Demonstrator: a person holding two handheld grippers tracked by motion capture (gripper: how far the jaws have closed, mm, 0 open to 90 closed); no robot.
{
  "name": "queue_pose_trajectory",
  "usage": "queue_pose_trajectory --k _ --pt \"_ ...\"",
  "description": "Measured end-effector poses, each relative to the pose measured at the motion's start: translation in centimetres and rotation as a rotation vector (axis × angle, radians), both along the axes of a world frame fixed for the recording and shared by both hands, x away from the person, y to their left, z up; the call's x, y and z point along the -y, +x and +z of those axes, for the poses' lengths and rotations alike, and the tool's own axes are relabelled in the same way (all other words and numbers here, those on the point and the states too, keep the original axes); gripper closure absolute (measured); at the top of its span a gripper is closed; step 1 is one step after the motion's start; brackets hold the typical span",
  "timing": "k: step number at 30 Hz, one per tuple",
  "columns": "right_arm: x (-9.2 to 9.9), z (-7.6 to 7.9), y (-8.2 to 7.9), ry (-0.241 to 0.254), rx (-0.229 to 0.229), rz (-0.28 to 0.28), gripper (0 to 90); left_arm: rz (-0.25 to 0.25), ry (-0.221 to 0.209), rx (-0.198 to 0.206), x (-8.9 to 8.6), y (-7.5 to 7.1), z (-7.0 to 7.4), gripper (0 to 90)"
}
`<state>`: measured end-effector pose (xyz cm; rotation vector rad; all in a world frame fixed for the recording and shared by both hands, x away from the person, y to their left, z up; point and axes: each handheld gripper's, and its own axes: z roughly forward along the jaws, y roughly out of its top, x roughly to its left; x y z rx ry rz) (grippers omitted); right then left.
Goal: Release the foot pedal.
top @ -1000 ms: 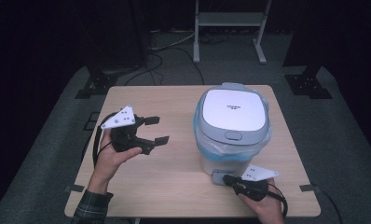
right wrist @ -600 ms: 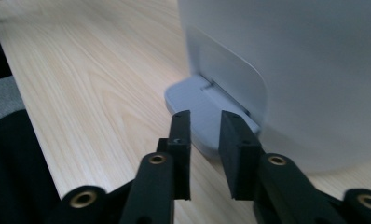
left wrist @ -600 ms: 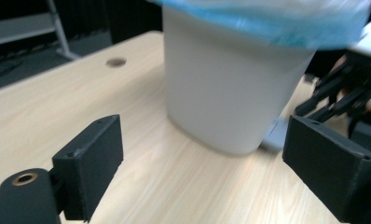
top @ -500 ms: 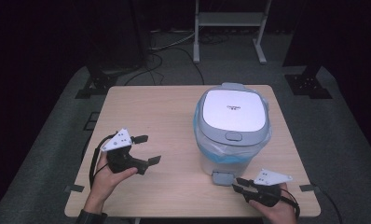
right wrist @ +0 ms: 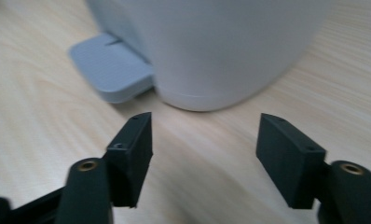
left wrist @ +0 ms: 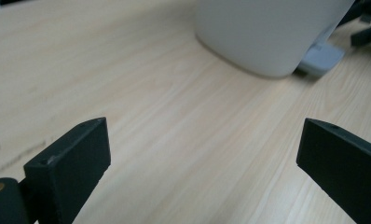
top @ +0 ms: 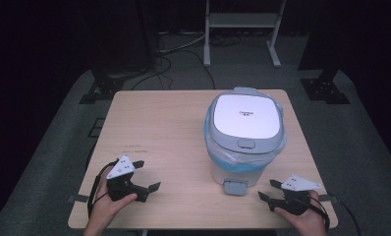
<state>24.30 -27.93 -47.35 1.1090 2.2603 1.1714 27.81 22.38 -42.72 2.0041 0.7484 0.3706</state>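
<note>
A white pedal bin (top: 242, 147) with a grey lid (top: 246, 118) and a blue liner stands right of the table's middle, lid down. Its grey pedal (top: 236, 187) points at the near edge. My left gripper (top: 147, 175) rests low over the near left part of the table, open and empty; its jaws have just been opening. In the left gripper view the bin (left wrist: 267, 32) and pedal (left wrist: 321, 56) lie far ahead of the gripper (left wrist: 207, 154). My right gripper (top: 268, 190) sits right of the pedal, open, its jaws just opening with nothing between them. It (right wrist: 207, 149) faces the bin (right wrist: 221, 46) and pedal (right wrist: 111, 65).
The light wooden table (top: 169, 128) has bare wood across its left half and behind the bin. Dark stand legs (top: 240, 29) and cables (top: 174, 49) lie on the grey floor beyond the far edge. My right gripper's jaws (left wrist: 367, 32) peek in at the left gripper view's top right.
The left hand came down and back toward the near left edge, its jaws spreading wider. The right gripper slid right, away from the pedal, and its jaws went from nearly shut to open.
</note>
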Motion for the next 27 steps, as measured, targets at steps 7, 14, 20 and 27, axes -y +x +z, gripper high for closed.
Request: queue_pose_trajectory --k 7,14,20,27 --pt "1.6 -0.4 1.0 -0.041 -0.016 -0.053 25.0 0.044 0.044 -0.028 -0.3 -0.3 -1.9 2.0" --pt "2.6 -0.7 1.6 -0.067 -0.03 -0.086 21.6 0.088 0.111 -0.033 -0.2 -0.1 -3.2 2.0" --pt "2.9 -1.1 2.1 -0.087 -0.042 -0.1 19.5 0.091 0.141 -0.053 -0.2 0.2 -4.2 2.0" --pt "3.1 -1.3 2.4 -0.082 -0.062 -0.11 19.4 0.102 0.173 -0.069 0.0 0.5 -4.9 2.0"
